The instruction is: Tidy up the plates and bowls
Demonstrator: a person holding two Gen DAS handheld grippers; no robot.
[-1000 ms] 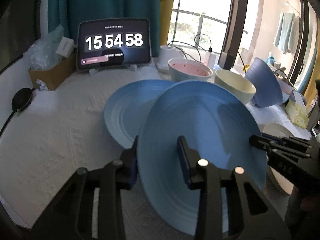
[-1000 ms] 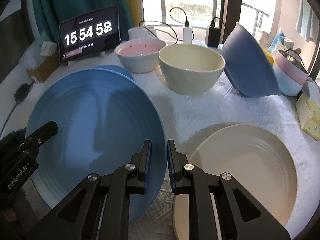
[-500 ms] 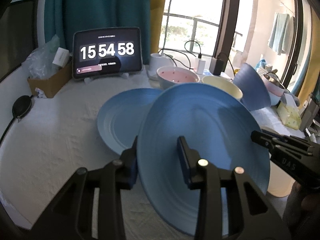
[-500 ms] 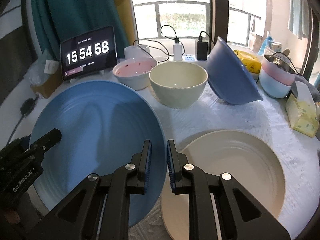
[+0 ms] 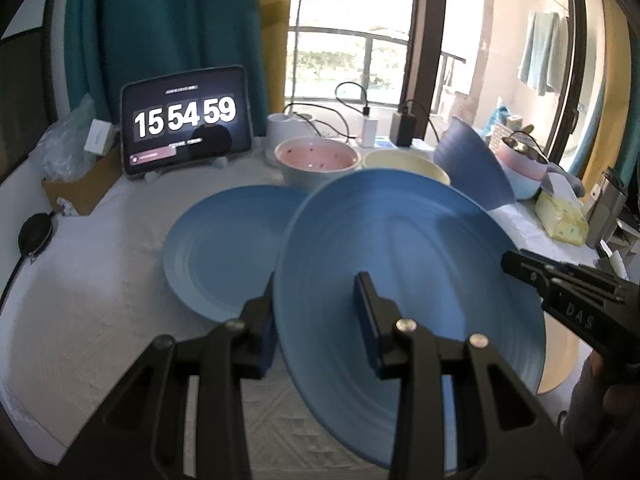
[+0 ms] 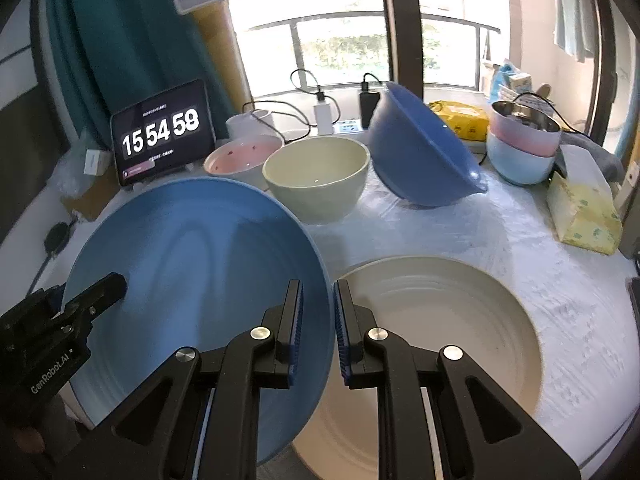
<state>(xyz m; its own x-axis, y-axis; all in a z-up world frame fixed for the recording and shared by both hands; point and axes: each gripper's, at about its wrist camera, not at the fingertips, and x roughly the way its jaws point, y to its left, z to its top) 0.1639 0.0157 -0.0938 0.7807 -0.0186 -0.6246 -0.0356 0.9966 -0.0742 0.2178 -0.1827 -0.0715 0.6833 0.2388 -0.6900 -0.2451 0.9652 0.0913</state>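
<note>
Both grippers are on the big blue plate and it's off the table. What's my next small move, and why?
Probably carry the large blue plate a little leftward and lower it onto the smaller blue plate. The left gripper and right gripper each clamp its rim, it hangs tilted above the cloth, and the cream plate lies to its right, so the matching blue one looks like the natural stack.
</note>
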